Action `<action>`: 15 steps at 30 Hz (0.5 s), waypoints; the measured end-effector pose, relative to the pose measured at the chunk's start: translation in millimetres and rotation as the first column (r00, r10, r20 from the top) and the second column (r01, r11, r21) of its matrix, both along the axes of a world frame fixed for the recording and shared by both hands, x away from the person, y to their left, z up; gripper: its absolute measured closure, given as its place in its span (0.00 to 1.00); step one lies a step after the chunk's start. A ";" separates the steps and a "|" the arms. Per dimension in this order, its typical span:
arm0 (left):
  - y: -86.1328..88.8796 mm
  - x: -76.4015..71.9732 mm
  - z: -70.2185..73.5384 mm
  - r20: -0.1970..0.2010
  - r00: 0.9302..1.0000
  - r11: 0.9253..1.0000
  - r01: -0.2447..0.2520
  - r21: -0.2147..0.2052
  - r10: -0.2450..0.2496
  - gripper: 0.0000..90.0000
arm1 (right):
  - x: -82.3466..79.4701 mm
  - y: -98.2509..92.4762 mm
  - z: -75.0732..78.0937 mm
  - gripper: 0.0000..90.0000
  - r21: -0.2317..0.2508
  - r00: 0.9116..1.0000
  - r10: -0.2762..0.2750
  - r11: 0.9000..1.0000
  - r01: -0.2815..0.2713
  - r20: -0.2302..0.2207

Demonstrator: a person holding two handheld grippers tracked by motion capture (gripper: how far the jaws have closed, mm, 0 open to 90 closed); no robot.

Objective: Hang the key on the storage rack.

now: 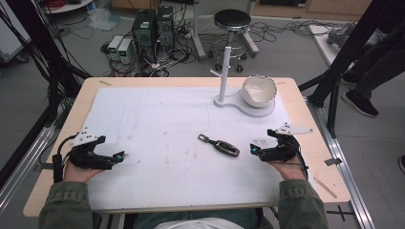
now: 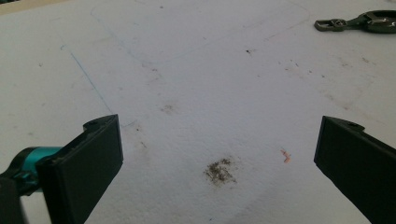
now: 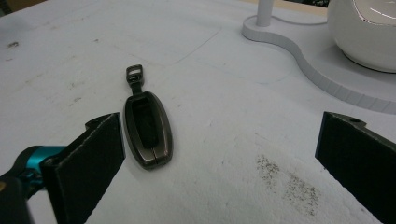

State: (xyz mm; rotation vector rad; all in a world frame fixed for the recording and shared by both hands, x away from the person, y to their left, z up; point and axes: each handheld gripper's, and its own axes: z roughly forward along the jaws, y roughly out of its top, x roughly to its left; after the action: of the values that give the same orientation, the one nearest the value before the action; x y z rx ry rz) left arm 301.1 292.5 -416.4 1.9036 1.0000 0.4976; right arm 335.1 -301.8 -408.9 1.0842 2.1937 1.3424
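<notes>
Hands enter the high view from the bottom edge, sleeves at the near rim of the surface (image 1: pixel 57 143), each holding a hand-held gripper low over the white sheet (image 1: pixel 157 119) and pointing inward. The left hand-held gripper (image 1: pixel 119 156) sits at the left side, well apart from everything else; the right hand-held gripper (image 1: pixel 253 149) sits at the right, its tip just beside the dark key fob (image 1: pixel 220 145), which lies flat near the middle of the sheet. Jaw spacing is too small to judge from this height. A white stand (image 1: pixel 224 78) with a cracked-edged white bowl (image 1: pixel 259 90) on its base is at the far right. In the left gripper view, the left hand-held gripper (image 2: pixel 219 154) has its jaws spread wide with nothing between them, over stained sheet; the key fob (image 2: pixel 359 22) is cut off at the upper right corner. In the right gripper view, the right hand-held gripper (image 3: pixel 219 154) is likewise released and empty, jaws wide; the key fob (image 3: pixel 147 130) lies just beside the left jaw, not visibly touched, its strap loop pointing away. The bowl (image 3: pixel 364 32) is cropped at the top right.
</notes>
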 end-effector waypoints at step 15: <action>-0.3 -1.1 0.4 0.018 1.000 1.000 -0.014 0.002 0.014 0.02 | -0.1 -0.8 0.1 0.00 -0.002 1.000 -0.002 1.000 0.002 -0.002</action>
State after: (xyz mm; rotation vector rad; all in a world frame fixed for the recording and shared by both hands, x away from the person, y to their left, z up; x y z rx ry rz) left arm 300.1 292.3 -416.0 1.8918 1.0018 0.5235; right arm 335.0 -302.6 -408.8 1.0871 2.1939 1.3392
